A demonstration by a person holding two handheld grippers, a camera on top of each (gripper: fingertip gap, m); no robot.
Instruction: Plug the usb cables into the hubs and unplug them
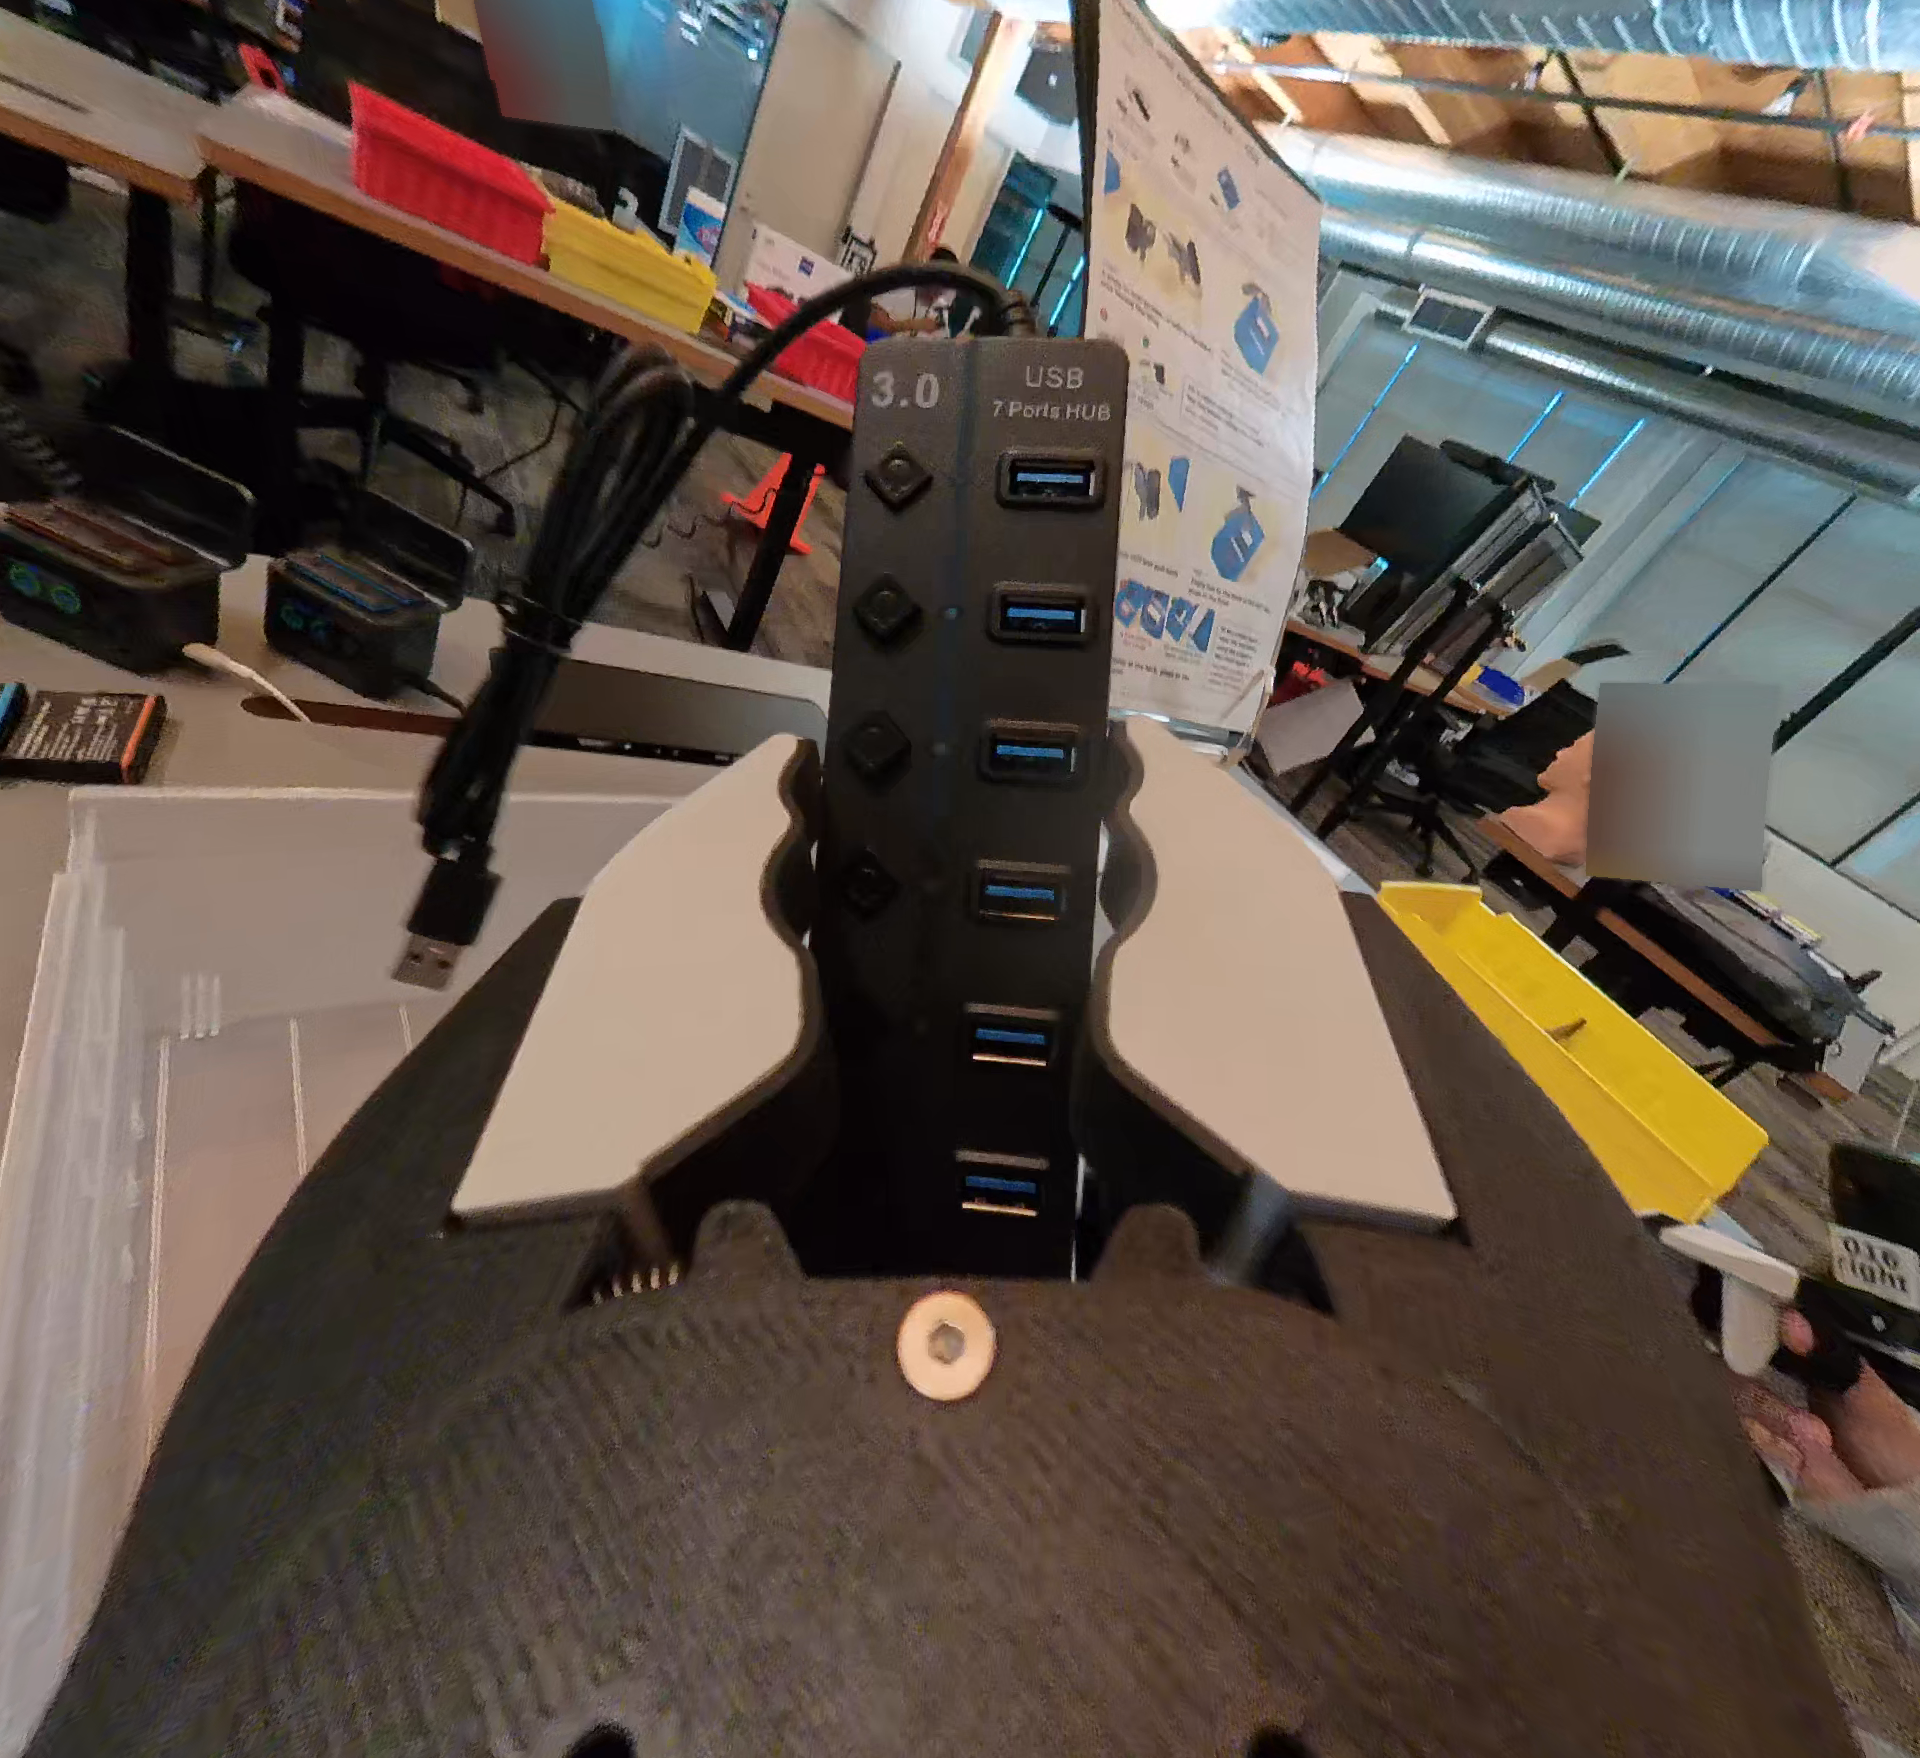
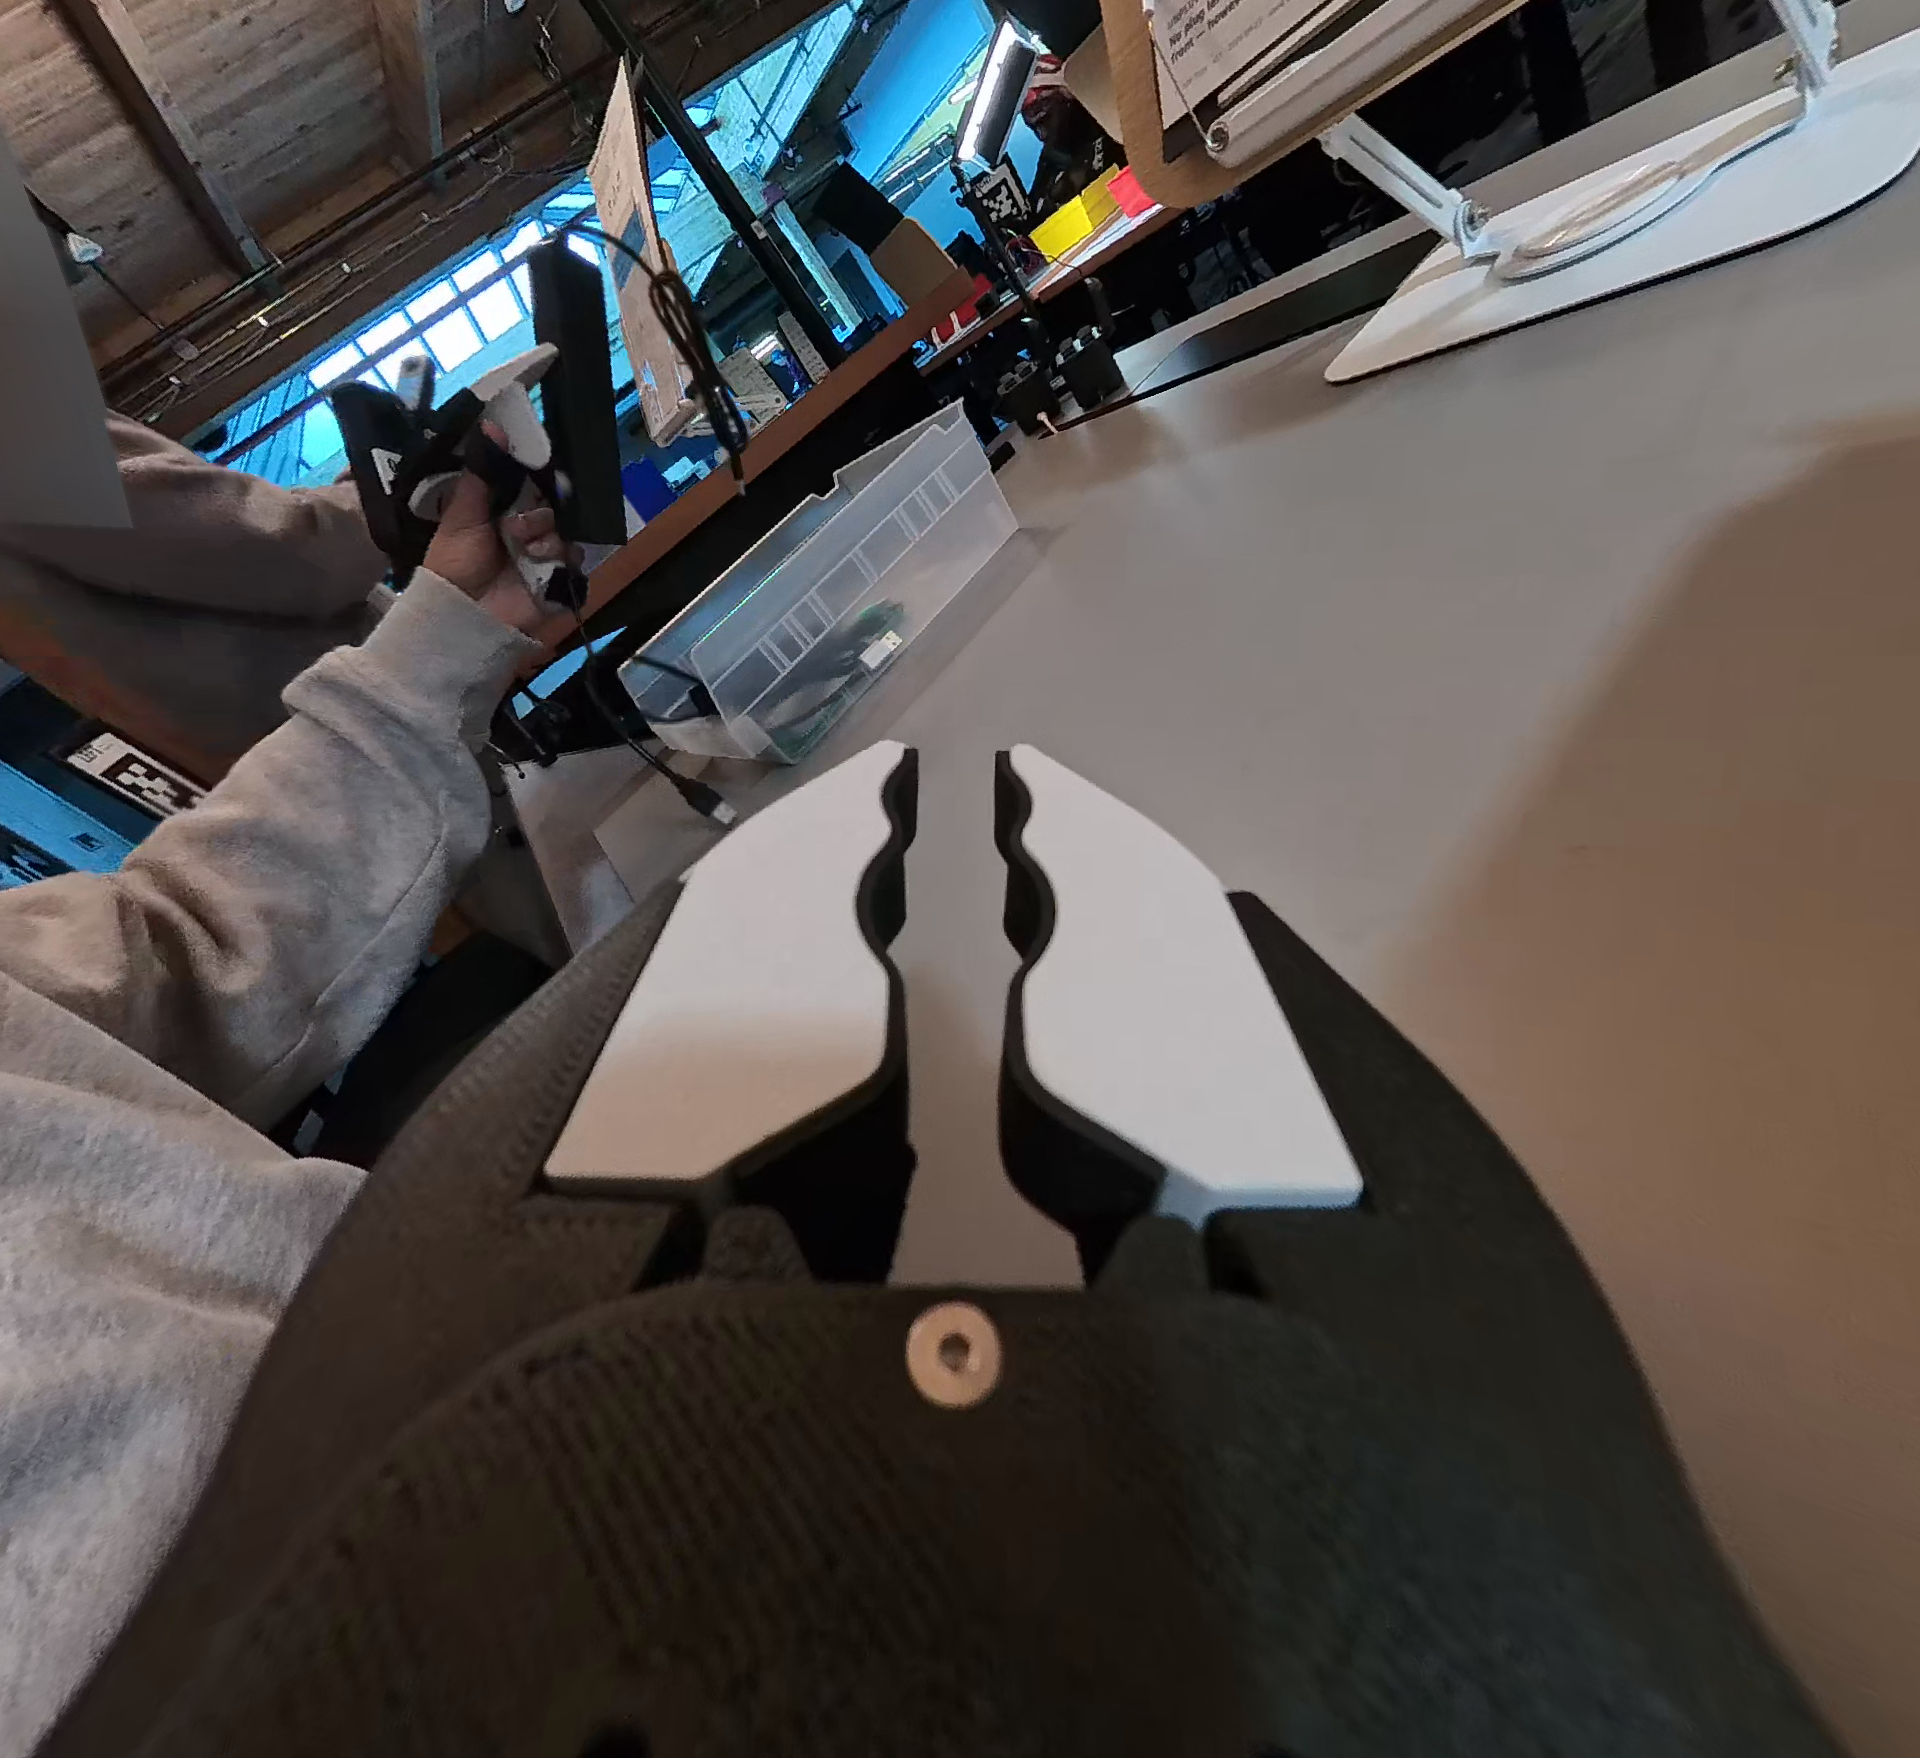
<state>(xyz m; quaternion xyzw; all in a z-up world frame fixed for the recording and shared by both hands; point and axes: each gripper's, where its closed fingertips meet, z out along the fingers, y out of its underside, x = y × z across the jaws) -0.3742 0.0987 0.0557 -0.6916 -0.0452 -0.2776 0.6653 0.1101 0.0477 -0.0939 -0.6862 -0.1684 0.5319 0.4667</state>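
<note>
My left gripper (image 1: 961, 747) is shut on a black multi-port USB hub (image 1: 966, 628) and holds it upright in the air, ports facing the camera; all visible ports are empty. The hub's own bundled black cable (image 1: 561, 586) hangs to its left, with the plug (image 1: 431, 960) dangling free. The right wrist view shows the same hub (image 2: 577, 399) raised in the left gripper (image 2: 525, 420) at the left. My right gripper (image 2: 956, 763) is low over the grey table (image 2: 1351, 773), its jaws a narrow gap apart with nothing between them.
A clear plastic bin (image 2: 914, 524) with cables inside stands on the table ahead of the right gripper; it also shows in the left wrist view (image 1: 208, 877). A loose cable plug (image 2: 717, 806) lies beside it. A yellow bin (image 1: 1558, 1033) and an instruction board (image 1: 1195, 358) on a white stand (image 2: 1662, 181) are nearby.
</note>
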